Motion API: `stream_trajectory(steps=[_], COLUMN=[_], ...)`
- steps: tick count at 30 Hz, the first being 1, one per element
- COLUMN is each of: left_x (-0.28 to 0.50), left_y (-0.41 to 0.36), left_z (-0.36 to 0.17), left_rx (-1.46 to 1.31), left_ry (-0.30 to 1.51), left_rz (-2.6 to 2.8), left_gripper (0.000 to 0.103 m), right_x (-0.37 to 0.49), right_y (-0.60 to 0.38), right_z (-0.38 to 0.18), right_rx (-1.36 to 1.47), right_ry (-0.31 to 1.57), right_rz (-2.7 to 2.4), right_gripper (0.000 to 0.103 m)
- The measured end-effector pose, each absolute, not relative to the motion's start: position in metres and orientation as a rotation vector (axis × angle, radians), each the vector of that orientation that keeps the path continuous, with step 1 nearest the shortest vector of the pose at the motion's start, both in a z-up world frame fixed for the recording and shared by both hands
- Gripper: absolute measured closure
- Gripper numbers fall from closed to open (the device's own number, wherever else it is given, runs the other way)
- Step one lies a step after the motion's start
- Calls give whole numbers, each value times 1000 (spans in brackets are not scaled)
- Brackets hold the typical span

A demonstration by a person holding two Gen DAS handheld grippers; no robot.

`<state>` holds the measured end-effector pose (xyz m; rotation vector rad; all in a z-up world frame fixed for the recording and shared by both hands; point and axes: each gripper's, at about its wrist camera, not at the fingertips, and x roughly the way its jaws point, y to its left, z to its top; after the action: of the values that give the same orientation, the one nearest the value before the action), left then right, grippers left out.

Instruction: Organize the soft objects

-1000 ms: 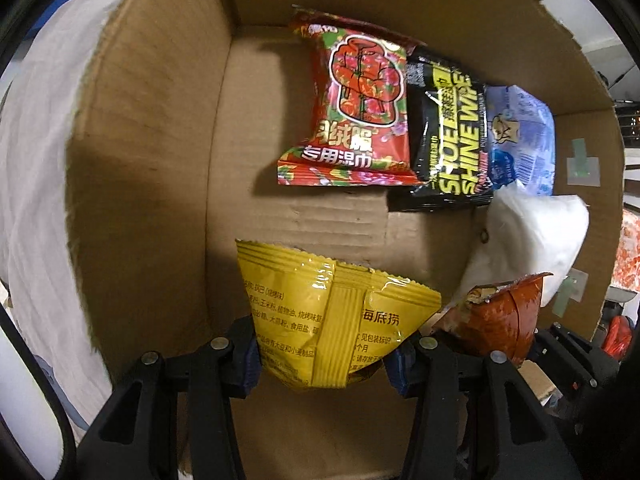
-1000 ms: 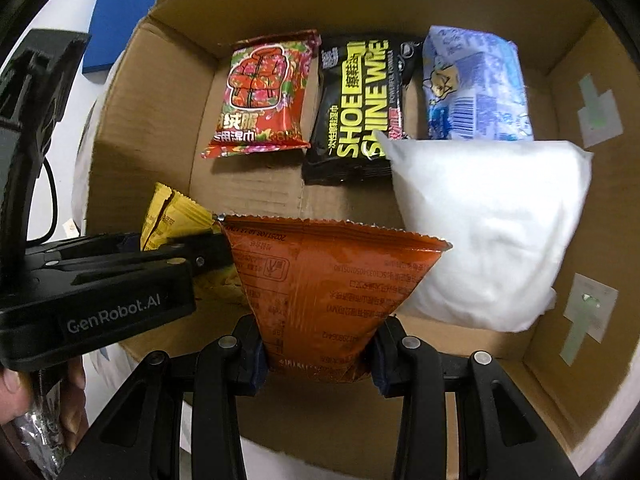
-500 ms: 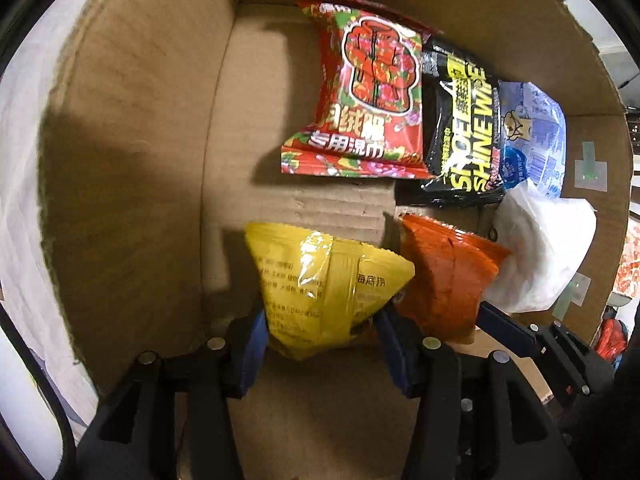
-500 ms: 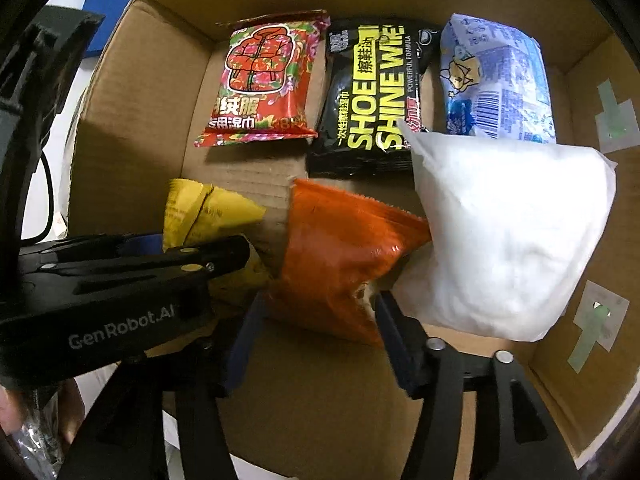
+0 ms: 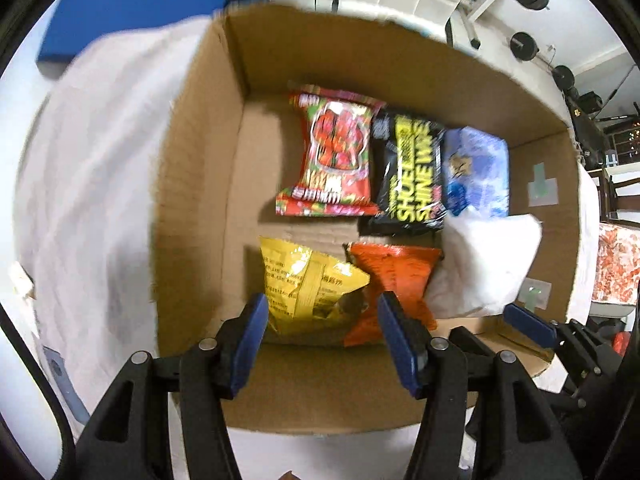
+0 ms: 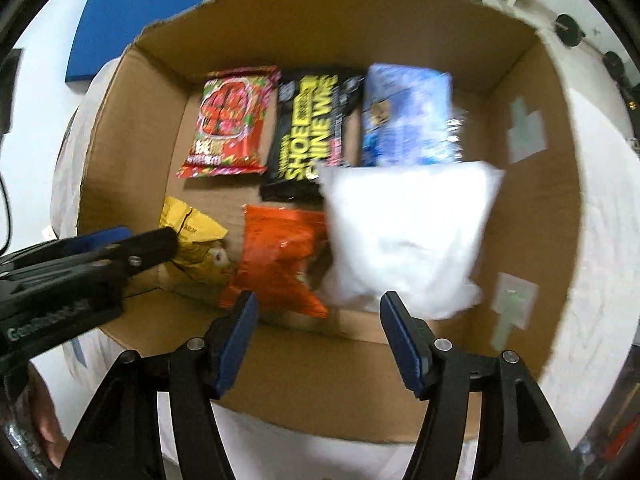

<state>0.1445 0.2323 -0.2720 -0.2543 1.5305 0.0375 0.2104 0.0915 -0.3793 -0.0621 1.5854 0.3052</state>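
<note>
Cardboard box (image 5: 200, 168) holds six soft packs: yellow pouch (image 5: 304, 284) and orange pouch (image 6: 276, 256) nearest its front wall. Left gripper (image 5: 320, 340) and right gripper (image 6: 316, 336) gape, released. Only the right view shows the left gripper from outside.

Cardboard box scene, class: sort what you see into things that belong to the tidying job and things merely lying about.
Job: cardboard box, yellow packet, orange packet, white pouch, red packet, black packet, blue packet.
Lying about: blue board, white cloth.
</note>
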Motion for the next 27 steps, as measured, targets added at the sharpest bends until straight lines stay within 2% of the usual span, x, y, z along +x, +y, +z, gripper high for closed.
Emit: stream_trajectory(steps=[3,8,9,11,13,15,17,21,24,27], left_x=[151,150,148,146,145,143,141,136,133,126], left_y=[227,218,217,213,213,212,212,212,212,210], left_z=[-253,-227,-223,-217,-211,-207,-204,-196,-188,-173], left_rx=[-236,-206,-205,-206,-195,-176,-166,-161,-157,-149], left_ry=[1477,1407,1397,1375,1355,1345,1340,1326,1306,1275], left_rz=[48,57,58,64,74,88,93,100,107,111], left_gripper=[48,47,43,40,20,13,11,9,2,2], right_x=[210,203,203,201,200,199,197,195,192,189], right_y=[82,55,50,43,34,28,23,19,15,12], right_z=[-366,-342,-338,-329,-317,-308,-300,-289,-280,-268], right_rx=[-73,-61,-56,-53,-50,-44,-44,-52,-52,-44], right_ry=[1559,1525,1519,1501,1479,1457,1443,1417,1399,1382], right_rz=[274,237,230,217,203,187,176,158,153,153], right_gripper=[31,30,29,18,12,8,0,0,0,0])
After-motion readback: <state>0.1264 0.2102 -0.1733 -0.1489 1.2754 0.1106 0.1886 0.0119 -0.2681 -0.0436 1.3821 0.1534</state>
